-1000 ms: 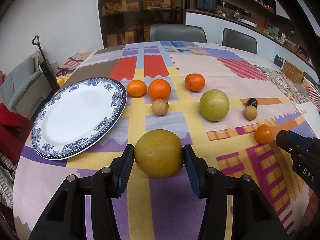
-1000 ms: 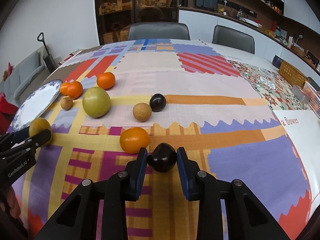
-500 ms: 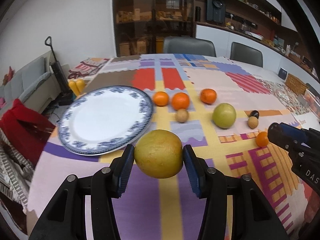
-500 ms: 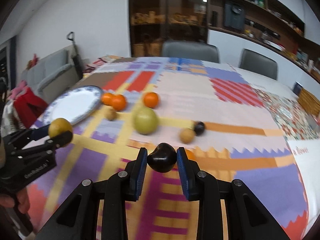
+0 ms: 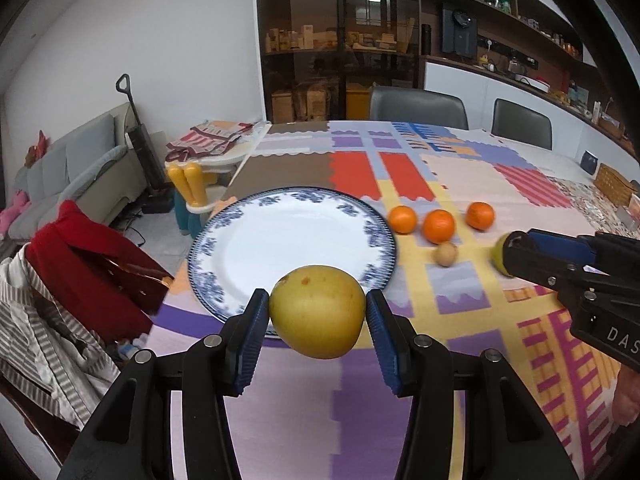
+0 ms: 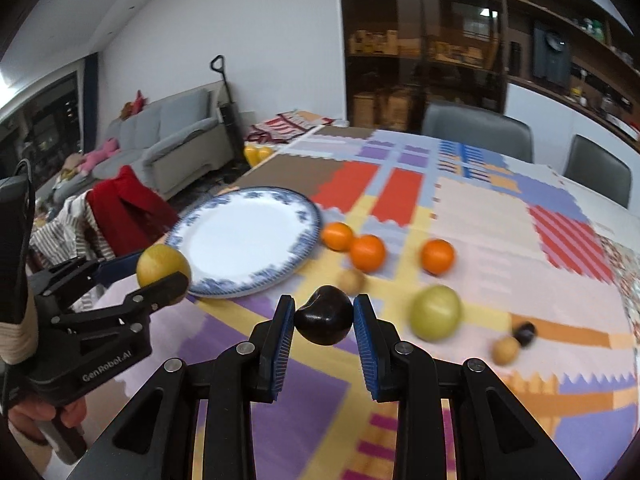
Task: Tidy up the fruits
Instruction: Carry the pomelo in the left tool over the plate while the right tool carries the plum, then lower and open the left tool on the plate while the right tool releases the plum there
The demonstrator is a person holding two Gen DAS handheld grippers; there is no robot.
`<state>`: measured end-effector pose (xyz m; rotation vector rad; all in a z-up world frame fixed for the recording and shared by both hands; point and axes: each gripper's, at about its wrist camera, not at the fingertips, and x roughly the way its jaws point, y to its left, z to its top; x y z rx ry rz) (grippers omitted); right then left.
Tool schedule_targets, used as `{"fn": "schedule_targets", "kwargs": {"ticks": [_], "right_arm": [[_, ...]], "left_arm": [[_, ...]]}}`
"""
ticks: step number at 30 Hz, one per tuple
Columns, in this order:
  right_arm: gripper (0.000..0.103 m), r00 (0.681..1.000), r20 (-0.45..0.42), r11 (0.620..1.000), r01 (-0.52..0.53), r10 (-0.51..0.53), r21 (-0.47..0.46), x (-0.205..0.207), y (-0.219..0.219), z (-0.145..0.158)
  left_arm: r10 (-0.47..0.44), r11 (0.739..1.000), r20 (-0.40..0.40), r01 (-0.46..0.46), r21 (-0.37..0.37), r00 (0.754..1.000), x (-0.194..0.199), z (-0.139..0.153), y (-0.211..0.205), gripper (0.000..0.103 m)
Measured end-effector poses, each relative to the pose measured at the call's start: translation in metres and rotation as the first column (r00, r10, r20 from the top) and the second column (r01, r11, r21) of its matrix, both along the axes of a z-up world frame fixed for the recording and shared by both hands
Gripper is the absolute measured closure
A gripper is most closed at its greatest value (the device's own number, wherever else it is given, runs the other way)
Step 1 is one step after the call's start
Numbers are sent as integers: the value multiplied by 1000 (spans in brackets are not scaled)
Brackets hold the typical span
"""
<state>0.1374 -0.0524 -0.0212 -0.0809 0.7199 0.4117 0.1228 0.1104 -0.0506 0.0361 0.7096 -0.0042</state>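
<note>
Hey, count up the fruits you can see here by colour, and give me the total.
Orange fruits: 3
Dark fruits: 2
Small brown fruits: 2
Large yellow fruit: 1
Large green fruit: 1
Total in view: 9

grey sofa (image 6: 168, 136), red garment (image 5: 92, 264), dining chairs (image 5: 418, 104)

Black fingers (image 5: 256, 328), ribbed blue pads (image 6: 282, 344)
</note>
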Motion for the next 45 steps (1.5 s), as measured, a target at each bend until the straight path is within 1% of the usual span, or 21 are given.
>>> {"fn": "schedule_targets", "kwargs": {"ticks": [7, 12, 15, 21, 25, 32, 34, 36, 39, 41, 45], "right_arm": [[72, 997, -32, 998, -69, 69, 8, 32, 39, -5], [72, 992, -83, 996, -93, 94, 18, 61, 66, -17], [72, 989, -100, 994, -105, 105, -1, 76, 80, -27], [72, 983, -135, 992, -127, 123, -22, 97, 99, -43], [72, 980, -150, 990, -134, 127, -34, 103, 105, -50], [72, 977, -169, 990, -134, 127, -34, 106, 106, -58], [71, 976, -174, 990, -136, 129, -30, 107, 105, -59], [71, 975, -176, 989, -143, 136, -29, 107, 105, -59], [61, 980, -161, 992, -125, 120, -22, 105, 103, -57], [61, 983, -138, 992, -123, 119, -15, 101, 99, -51], [54, 990, -94, 994, -105, 103, -12, 89, 90, -38]], "left_arm": [[7, 1000, -24, -7, -9, 1000, 27, -9, 30, 54], [10, 1000, -52, -11, -13, 999, 47, -20, 46, 54], [9, 1000, -63, -9, -5, 998, 56, -26, 51, 54], [1, 1000, -91, -2, -17, 996, 71, -35, 60, 54], [-3, 1000, -103, 1, -21, 995, 76, -38, 62, 54], [-9, 1000, -107, 9, -1, 994, 77, -38, 59, 54], [-2, 1000, -100, 4, 13, 995, 78, -36, 58, 53], [0, 1000, -88, 2, 21, 996, 76, -32, 58, 49], [9, 999, -69, -7, 33, 998, 71, -26, 57, 45], [19, 999, -54, -16, 40, 998, 64, -20, 57, 45], [32, 999, -23, -31, 32, 999, 48, -7, 55, 42]]}}
